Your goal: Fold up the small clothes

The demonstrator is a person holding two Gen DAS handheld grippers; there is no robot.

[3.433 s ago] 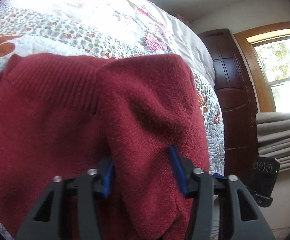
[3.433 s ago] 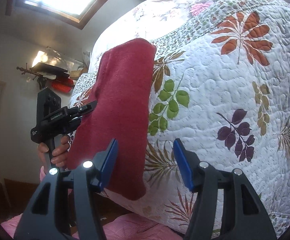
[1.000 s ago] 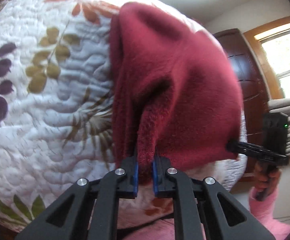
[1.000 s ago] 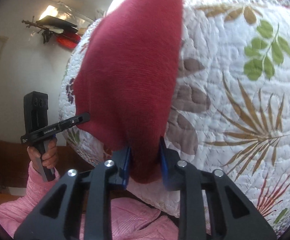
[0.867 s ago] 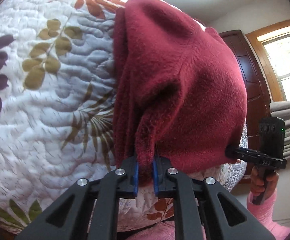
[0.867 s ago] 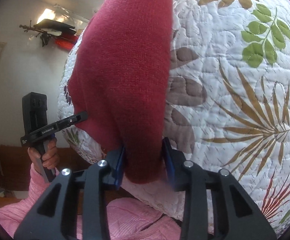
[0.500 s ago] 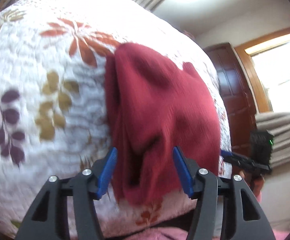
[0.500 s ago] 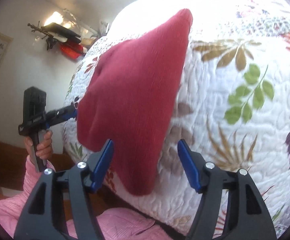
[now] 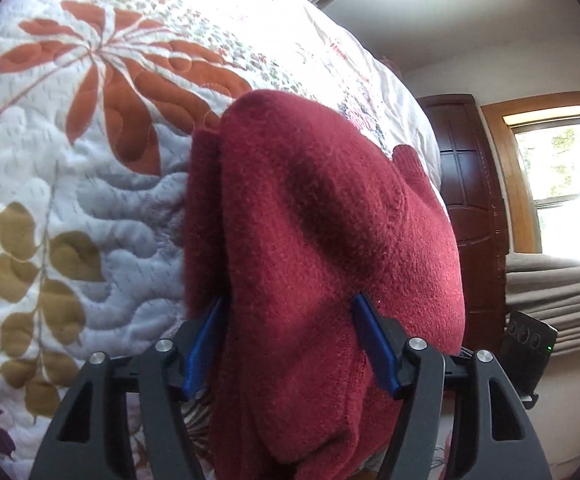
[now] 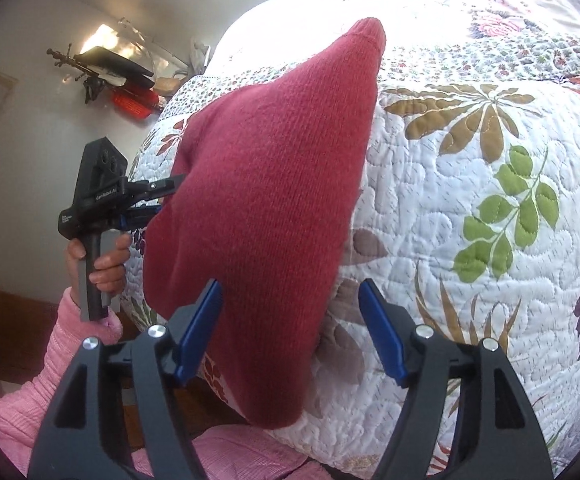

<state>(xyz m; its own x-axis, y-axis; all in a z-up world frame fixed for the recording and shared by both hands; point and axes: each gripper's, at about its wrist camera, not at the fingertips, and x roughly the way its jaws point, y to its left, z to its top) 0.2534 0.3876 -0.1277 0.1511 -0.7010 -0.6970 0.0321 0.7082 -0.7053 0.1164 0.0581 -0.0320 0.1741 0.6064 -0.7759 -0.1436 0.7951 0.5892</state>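
A dark red knit garment (image 9: pixel 322 248) lies folded on the floral quilt (image 9: pixel 69 160), its near edge hanging over the bed's side. My left gripper (image 9: pixel 290 340) is open, with its blue fingers either side of the garment's near left part. In the right wrist view the same garment (image 10: pixel 273 200) runs from a narrow far tip to a wide near end. There my right gripper (image 10: pixel 290 328) is open, and the garment's near right corner lies between its jaws. The left gripper (image 10: pixel 149 200) shows at the garment's left edge, held by a hand (image 10: pixel 105 264).
The quilt (image 10: pixel 490 160) covers the whole bed, with bare quilt on both sides of the garment. A dark wooden door (image 9: pixel 470 200), a bright window (image 9: pixel 562 160) and grey folds (image 9: pixel 550 292) lie to the right. A wall shelf with a red basket (image 10: pixel 133 104) and a pink sleeve (image 10: pixel 49 380) are to the left.
One second ago both grippers were shut on the garment's near edge. Both have opened and let go, and the garment now rests on the quilt between the open jaws.
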